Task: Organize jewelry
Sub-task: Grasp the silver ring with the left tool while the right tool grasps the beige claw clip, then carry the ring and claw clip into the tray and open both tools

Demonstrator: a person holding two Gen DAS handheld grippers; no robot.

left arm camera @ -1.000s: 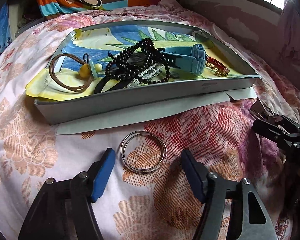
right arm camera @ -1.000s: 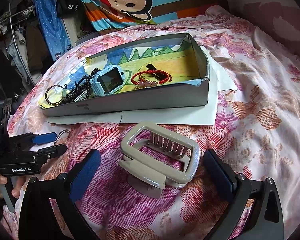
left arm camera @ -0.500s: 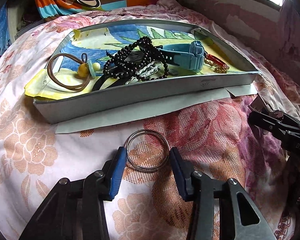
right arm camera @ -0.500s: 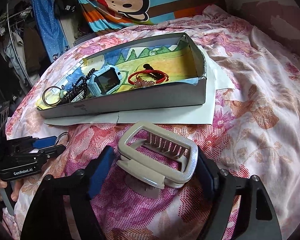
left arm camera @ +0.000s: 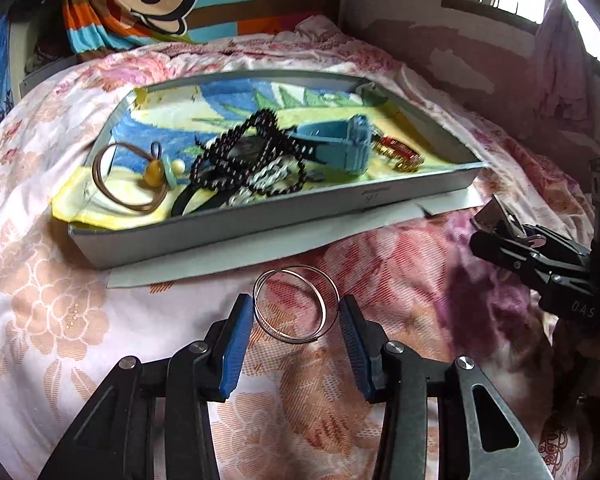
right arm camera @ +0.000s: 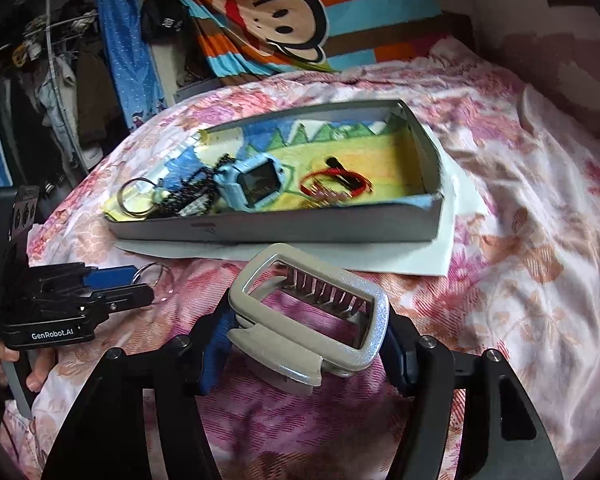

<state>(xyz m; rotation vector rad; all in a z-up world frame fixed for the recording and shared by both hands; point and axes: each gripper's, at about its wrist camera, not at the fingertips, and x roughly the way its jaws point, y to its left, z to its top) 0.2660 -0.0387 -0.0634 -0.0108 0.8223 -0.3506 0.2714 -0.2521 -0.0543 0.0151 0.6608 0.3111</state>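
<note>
Thin silver bangles (left arm camera: 296, 341) sit tilted between the blue pads of my left gripper (left arm camera: 296, 320), which is shut on them just above the floral bedspread. In the right wrist view that left gripper (right arm camera: 112, 280) shows at the left with the bangles (right arm camera: 152, 274) at its tip. A beige hair claw clip (right arm camera: 284, 344) is between the pads of my right gripper (right arm camera: 306, 344), whose jaws are closing on it. Beyond both lies a grey tray (left arm camera: 260, 224) (right arm camera: 300, 228) holding a blue watch (left arm camera: 340, 148), black beads (left arm camera: 244, 160) and a red bracelet (right arm camera: 332, 184).
A brown hair tie (left arm camera: 100, 184) with a yellow bead lies at the tray's left end. White paper (right arm camera: 420, 256) sticks out under the tray. A hand (right arm camera: 4, 360) holds the left tool. Clothes hang at the far left, and a striped monkey blanket (right arm camera: 284, 20) is behind.
The left jaws closed in onto the bangles, which now tilt up off the bedspread. The right jaws closed from wide apart onto the hair clip and rose a little.
</note>
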